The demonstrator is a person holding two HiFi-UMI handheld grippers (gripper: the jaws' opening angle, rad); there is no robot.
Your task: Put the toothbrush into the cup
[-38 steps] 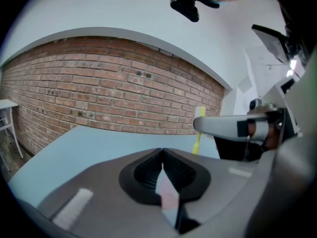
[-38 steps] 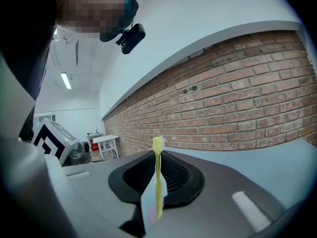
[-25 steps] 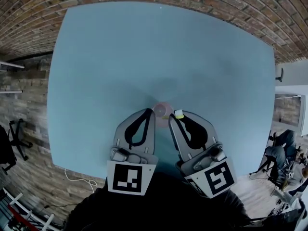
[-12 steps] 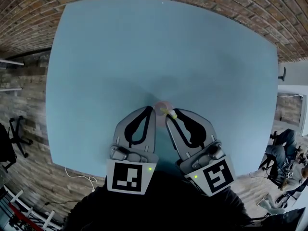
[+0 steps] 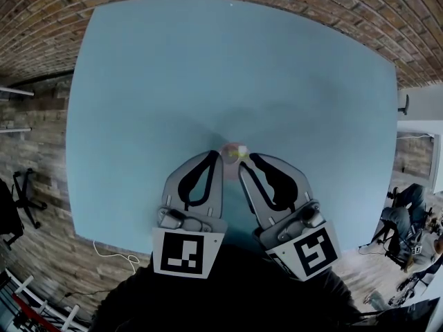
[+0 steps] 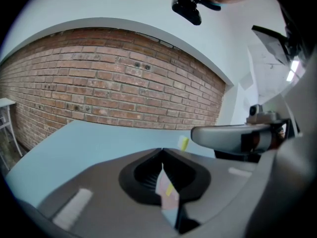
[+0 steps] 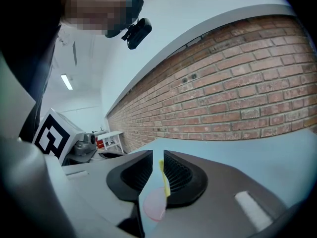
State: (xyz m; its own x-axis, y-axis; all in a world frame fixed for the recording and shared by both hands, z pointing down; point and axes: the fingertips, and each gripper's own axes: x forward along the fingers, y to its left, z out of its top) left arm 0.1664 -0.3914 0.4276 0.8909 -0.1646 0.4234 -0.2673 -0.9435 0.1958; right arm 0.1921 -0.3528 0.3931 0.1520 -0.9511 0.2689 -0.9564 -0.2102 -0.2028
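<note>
Lower centre of the head view, a pink cup (image 5: 233,150) stands on the tabletop (image 5: 208,68). Only its own view shows the left hand-held gripper (image 6: 161,151) clamping the cup, and the right hand-held gripper (image 7: 158,153) pinching the yellow toothbrush (image 7: 165,181).

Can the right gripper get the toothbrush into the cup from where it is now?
Probably yes: the right gripper holds the toothbrush right over the open cup, and the left gripper grips only its side.
</note>
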